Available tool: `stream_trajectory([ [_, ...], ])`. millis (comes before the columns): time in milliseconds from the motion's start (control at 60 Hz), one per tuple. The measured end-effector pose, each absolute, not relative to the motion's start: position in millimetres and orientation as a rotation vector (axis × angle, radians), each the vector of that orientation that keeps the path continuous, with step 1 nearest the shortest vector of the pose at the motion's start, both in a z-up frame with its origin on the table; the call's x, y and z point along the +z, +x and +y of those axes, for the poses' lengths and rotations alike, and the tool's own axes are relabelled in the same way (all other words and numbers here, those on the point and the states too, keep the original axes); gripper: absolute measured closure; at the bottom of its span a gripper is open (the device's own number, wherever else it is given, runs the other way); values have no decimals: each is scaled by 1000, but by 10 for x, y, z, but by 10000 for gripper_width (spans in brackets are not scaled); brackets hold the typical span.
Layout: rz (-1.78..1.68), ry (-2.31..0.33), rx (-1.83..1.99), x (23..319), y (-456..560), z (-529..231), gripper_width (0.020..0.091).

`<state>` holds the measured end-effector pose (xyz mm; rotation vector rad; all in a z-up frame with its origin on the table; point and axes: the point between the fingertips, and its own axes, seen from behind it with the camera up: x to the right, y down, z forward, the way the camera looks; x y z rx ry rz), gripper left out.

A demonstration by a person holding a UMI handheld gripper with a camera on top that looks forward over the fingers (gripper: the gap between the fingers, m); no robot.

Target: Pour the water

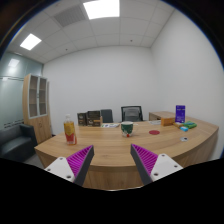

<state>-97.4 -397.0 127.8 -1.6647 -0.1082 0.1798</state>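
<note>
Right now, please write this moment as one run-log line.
gripper: open, empty | bottle: on desk, far ahead | cup: on desk, beyond fingers | pouring: not started

We see only our gripper [112, 163]: two pale grey, wedge-shaped fingers [62, 168], each bearing a magenta pad [80, 158] with a ribbed, dotted texture on its inner face, both tapering toward the tips
</note>
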Motion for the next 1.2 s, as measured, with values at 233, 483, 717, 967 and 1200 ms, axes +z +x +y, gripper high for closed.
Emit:
stream_trajectory([
  [233, -128, -1638, 220, 1301, -1094, -3959, 285],
  [483, -305, -1614, 333, 1324, -2262, -3675, 281],
  [717, -359, -1621, 348, 1305, -3471, -2768, 285],
  [967, -335, -1671, 286, 978, -4064, -1569, 276],
  [1200, -321, -1738, 231, 713, -4290, -1121, 448],
])
